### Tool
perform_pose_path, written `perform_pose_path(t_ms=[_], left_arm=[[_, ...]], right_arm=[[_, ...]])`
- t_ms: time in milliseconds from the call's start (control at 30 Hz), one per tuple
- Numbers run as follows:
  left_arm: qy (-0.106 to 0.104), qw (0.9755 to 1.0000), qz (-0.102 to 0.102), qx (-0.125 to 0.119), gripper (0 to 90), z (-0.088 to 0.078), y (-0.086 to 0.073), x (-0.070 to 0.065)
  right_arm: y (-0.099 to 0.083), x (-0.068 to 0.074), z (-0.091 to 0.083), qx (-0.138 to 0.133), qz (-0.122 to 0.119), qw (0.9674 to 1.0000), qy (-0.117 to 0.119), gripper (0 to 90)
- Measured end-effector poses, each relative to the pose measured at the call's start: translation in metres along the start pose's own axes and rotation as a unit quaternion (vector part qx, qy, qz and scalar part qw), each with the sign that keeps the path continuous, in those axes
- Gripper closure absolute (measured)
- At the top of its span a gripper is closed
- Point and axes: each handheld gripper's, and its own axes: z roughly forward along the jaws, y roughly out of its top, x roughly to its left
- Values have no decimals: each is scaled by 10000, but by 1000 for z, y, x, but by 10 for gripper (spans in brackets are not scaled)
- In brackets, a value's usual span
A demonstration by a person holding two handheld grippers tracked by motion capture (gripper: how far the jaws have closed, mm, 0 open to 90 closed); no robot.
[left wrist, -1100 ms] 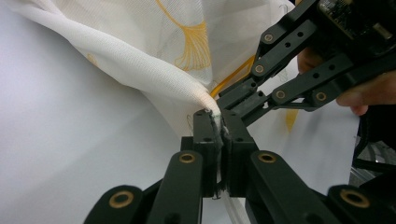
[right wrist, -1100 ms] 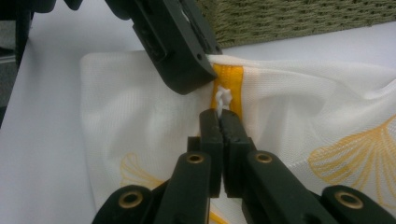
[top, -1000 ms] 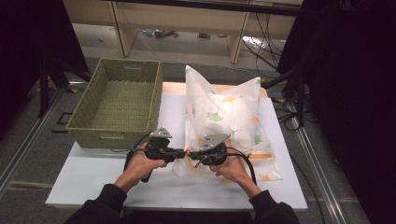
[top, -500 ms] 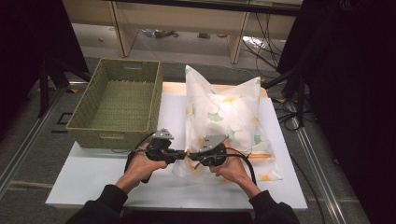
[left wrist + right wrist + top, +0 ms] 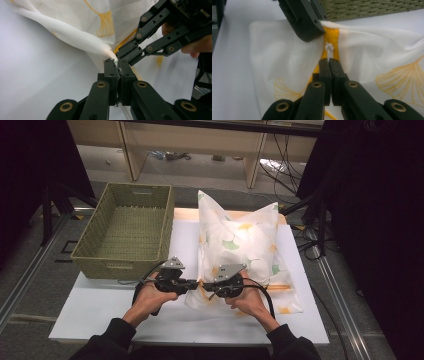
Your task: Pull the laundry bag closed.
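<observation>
A white pillow (image 5: 242,242) in a case printed with ginkgo leaves lies on the white table (image 5: 95,312). Both grippers meet at its near left corner. My left gripper (image 5: 196,285) comes in from the left and is shut on the bunched edge of the pillowcase (image 5: 85,42). My right gripper (image 5: 206,286) faces it from the right. In the right gripper view its jaws are shut on the small white zipper pull (image 5: 328,48) that sits on the yellow zipper strip (image 5: 332,35). The two sets of fingertips almost touch.
A woven green basket (image 5: 120,266) stands empty at the back left of the table, close to the pillow's left side. Cables trail from both grippers over the near part of the table. Low shelves (image 5: 200,140) stand on the floor beyond the table.
</observation>
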Motion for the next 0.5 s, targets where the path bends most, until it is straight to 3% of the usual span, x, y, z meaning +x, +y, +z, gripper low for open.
perform_pose_path(t_ms=[200,267,500], left_arm=[[6,10000,92,-13,865,0,1,0],[-25,10000,21,-21,863,0,0,1],[-39,10000,49,-42,864,-1,1,0]], right_arm=[[0,1,1,66,24,10000,-20,900],[0,0,0,50,13,10000,47,900],[0,-2,2,-269,219,9993,168,900]])
